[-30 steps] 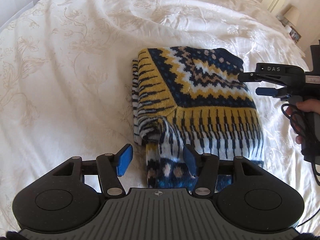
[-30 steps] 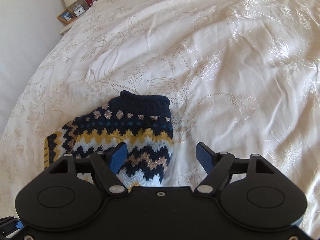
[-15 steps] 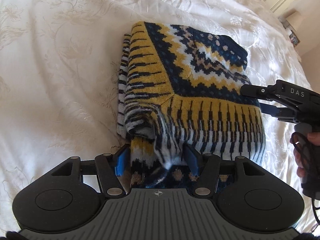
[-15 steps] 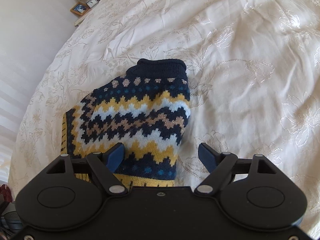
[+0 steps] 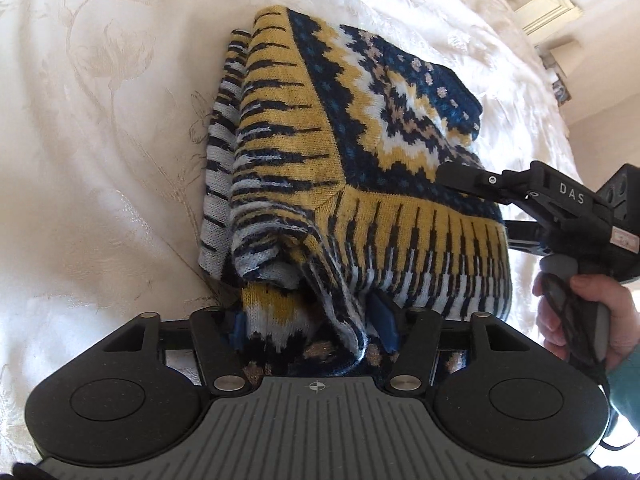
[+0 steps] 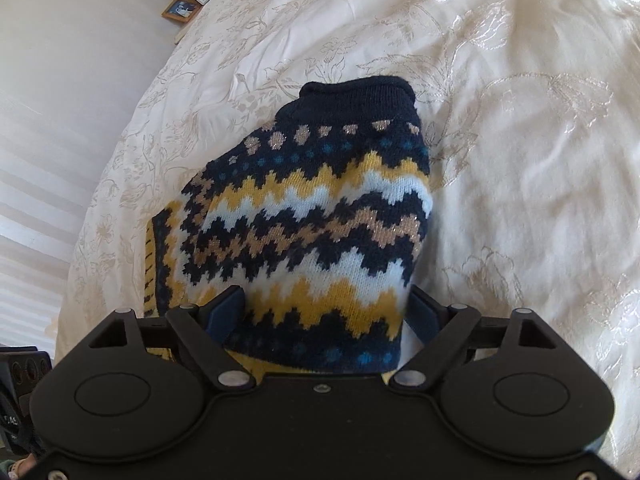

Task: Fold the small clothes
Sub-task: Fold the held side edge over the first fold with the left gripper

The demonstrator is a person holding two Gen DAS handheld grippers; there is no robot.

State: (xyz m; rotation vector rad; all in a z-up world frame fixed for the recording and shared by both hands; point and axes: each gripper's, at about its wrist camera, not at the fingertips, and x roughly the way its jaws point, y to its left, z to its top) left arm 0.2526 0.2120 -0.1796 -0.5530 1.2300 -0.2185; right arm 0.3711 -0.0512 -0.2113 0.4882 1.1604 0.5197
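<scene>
Folded sweater [image 5: 360,184] lies on the bedspread [image 5: 100,160]. Left gripper [image 5: 312,324] straddles the bunched hem, right gripper [image 6: 326,312] the side edge; knit hides pads, clamping unclear. Picture frame [image 6: 181,9] at 11 o'clock.

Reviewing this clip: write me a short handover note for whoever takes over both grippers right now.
Left gripper: jaws astride the bunched near edge of the sweater; a firm clamp is not clear.
Right gripper: jaws astride the sweater's side edge, wide apart.
The sweater lies partly folded on the white bedspread, collar end away from the right gripper.
Done: sides look folded in.
Left: probably grip, fold again, and flatten.
</scene>
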